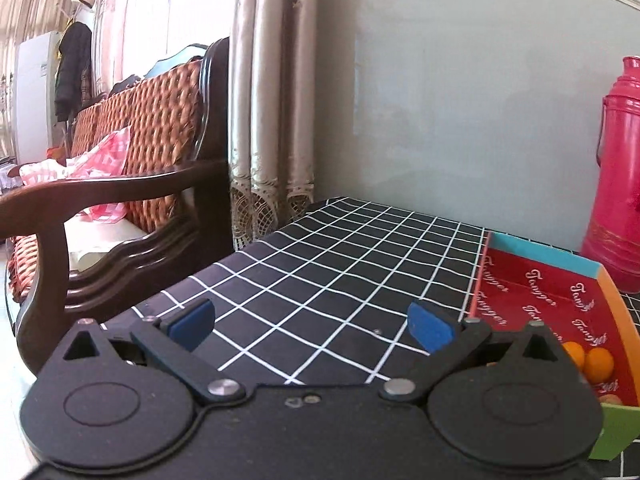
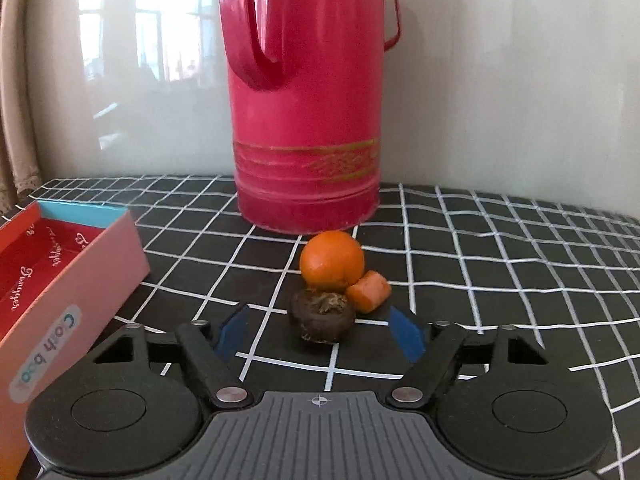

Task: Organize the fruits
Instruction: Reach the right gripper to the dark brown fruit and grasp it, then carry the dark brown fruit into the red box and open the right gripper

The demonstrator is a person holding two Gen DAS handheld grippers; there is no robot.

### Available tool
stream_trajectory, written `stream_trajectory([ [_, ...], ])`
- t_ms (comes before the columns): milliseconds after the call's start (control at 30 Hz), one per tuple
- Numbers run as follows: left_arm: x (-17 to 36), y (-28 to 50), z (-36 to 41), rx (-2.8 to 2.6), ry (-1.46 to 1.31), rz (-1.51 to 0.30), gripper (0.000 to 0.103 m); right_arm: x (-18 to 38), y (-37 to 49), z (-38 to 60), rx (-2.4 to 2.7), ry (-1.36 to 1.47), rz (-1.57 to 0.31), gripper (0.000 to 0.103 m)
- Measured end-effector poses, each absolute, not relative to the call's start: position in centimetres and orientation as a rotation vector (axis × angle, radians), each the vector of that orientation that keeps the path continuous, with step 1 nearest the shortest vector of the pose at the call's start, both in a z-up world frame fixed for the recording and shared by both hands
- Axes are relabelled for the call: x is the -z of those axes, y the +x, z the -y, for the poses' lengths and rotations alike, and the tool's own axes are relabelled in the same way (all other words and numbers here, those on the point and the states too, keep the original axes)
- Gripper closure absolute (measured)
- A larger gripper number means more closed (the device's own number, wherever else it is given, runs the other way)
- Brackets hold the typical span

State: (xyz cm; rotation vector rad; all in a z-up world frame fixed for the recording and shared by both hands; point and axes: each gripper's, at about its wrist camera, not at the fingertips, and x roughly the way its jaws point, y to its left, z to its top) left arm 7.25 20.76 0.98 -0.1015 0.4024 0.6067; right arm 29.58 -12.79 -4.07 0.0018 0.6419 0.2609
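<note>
In the right wrist view an orange (image 2: 332,260), a short carrot piece (image 2: 369,291) and a dark brown water chestnut (image 2: 322,315) lie touching on the black checked tablecloth (image 2: 500,280). My right gripper (image 2: 322,330) is open, its blue pads either side of the chestnut. A red-lined cardboard box (image 2: 60,280) stands at the left. In the left wrist view my left gripper (image 1: 312,324) is open and empty over the cloth; the same box (image 1: 560,300) sits at the right with two oranges (image 1: 592,362) inside.
A tall pink thermos (image 2: 308,120) stands just behind the fruit, against the wall; it shows at the right edge of the left wrist view (image 1: 618,184). A wooden sofa (image 1: 120,208) stands beyond the table's left edge, next to curtains (image 1: 272,120).
</note>
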Motion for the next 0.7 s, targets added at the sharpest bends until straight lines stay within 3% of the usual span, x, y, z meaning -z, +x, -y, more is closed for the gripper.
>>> stream_trajectory([
  [100,-0.9,7.3,-21.1,-0.61,-0.1,-0.409,0.006,4.6,30.1,12.7,-0.251,-0.007,-0.66,0.046],
  [133,-0.9,7.3,-21.1,-0.608,-0.102,-0.412,0.006,4.6,30.0,12.7,-0.251,-0.008,-0.654,0.065],
  [367,-1.1,7.2,-20.7,-0.594,-0.107,-0.415,0.006,3.8,28.8,12.8,-0.266,0.006,-0.659,0.064],
  [700,-1.4,6.5,-20.1,-0.583,-0.112,-0.42,0.006,-1.8,22.2,10.0,-0.434,-0.003,-0.506,0.064],
])
